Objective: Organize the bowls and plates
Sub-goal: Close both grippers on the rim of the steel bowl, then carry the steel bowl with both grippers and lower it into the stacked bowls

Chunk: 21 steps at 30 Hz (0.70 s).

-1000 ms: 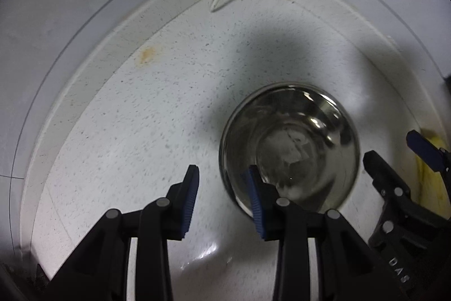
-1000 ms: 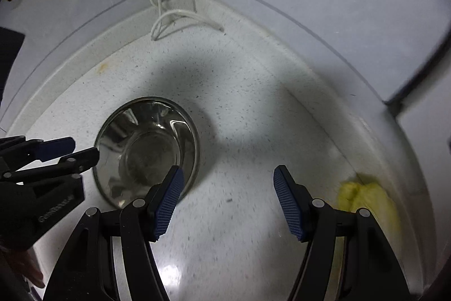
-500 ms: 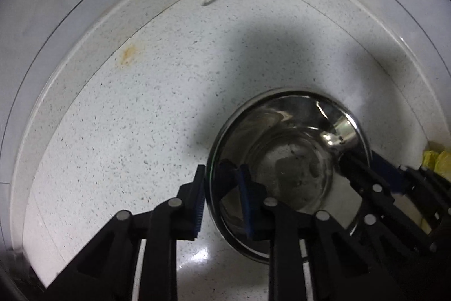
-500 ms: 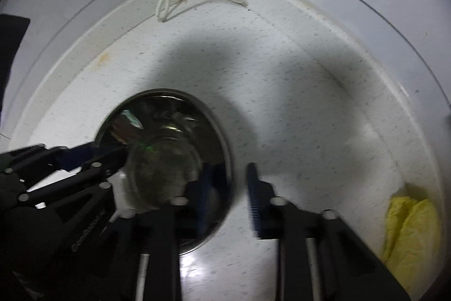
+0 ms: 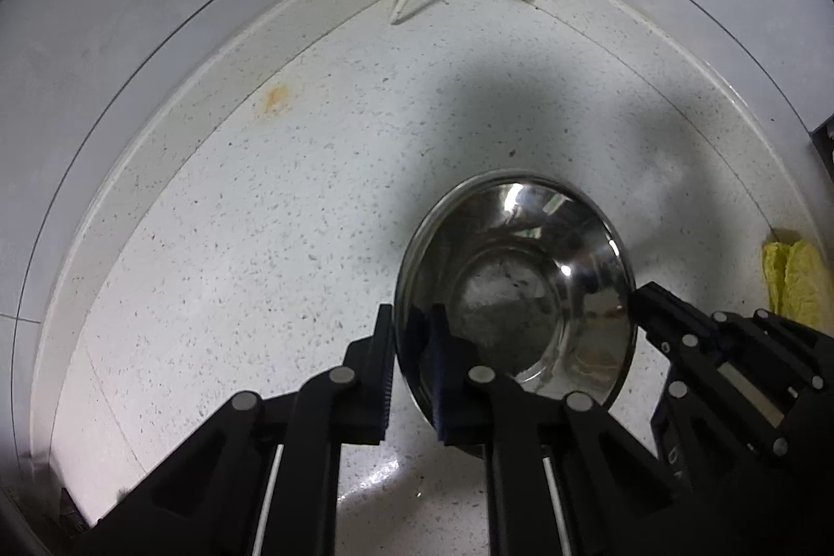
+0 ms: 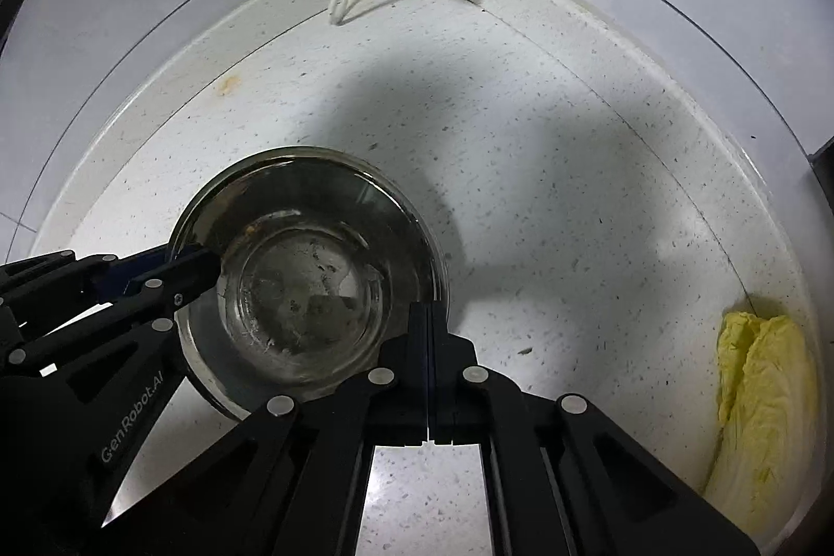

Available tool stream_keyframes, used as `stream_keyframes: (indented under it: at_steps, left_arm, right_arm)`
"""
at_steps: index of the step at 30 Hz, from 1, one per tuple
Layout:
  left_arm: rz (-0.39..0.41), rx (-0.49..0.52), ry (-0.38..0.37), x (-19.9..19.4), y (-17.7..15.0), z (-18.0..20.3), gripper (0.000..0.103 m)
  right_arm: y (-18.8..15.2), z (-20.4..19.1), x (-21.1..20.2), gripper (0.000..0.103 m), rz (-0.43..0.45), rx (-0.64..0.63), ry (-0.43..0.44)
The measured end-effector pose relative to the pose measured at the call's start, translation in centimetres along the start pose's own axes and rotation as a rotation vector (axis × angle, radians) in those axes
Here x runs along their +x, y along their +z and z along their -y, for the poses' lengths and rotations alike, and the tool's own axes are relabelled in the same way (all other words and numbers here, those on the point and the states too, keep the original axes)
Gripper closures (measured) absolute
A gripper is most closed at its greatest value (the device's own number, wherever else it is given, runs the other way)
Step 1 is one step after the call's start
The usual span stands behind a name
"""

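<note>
Both the left gripper (image 5: 412,368) and right gripper (image 6: 427,347) pinch opposite rims of the steel bowl (image 6: 307,274). Uneven lifting could let the slick, thin rim slip free.

A second ago both grippers stood open above the worktop (image 5: 219,274), with the steel bowl (image 5: 521,295) lying apart from them. Since then the left gripper (image 5: 412,363) has closed its fingers on the bowl's left rim, one finger outside the wall and one inside. The right gripper (image 6: 427,363) has come in from the right and shut its fingers flat together at the bowl's right rim; in the left wrist view its tip meets that rim. In both views the bowl has shifted nearer the fingers.
</note>
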<state>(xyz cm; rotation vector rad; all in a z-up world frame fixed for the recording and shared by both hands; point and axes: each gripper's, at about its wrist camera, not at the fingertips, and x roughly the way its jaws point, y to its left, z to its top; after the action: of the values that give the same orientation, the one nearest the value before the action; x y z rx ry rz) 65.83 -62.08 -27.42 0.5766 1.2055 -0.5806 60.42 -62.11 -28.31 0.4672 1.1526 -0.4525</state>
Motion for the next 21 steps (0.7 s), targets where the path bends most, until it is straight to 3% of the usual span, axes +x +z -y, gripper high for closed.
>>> stream_keyframes:
  at_steps: [7, 9, 10, 12, 18, 20, 21]
  left_arm:
    - [-0.030, -0.068, -0.032, 0.4, -0.5, -1.0, 0.091]
    - [-0.029, -0.066, -0.020, 0.6, -0.5, -0.8, 0.091]
    - [-0.029, -0.064, -0.014, 0.6, -0.6, -0.7, 0.090]
    - [-0.033, -0.070, -0.009, 0.6, -0.6, -0.7, 0.090]
    - [-0.058, -0.085, -0.003, 1.7, -0.1, -0.8, 0.088]
    - [-0.067, -0.095, -0.016, 2.0, -0.1, -0.9, 0.088]
    - [-0.066, -0.096, -0.020, 1.9, -0.1, -0.9, 0.088]
  right_arm:
    - [-0.5, 0.3, 0.0, 0.103, 0.002, 0.016, 0.007]
    - [-0.5, 1.1, -0.2, 0.098, 0.006, 0.047, 0.020]
    - [-0.5, 1.5, -0.3, 0.091, 0.004, 0.056, 0.025]
    - [-0.3, 2.2, 0.0, 0.050, -0.006, 0.071, 0.029]
    - [-0.1, 2.7, 1.5, 0.051, -0.039, 0.088, 0.053]
    - [0.1, 2.8, 2.3, 0.059, -0.048, 0.107, 0.069]
    - [0.1, 2.8, 2.2, 0.076, -0.039, 0.112, 0.077]
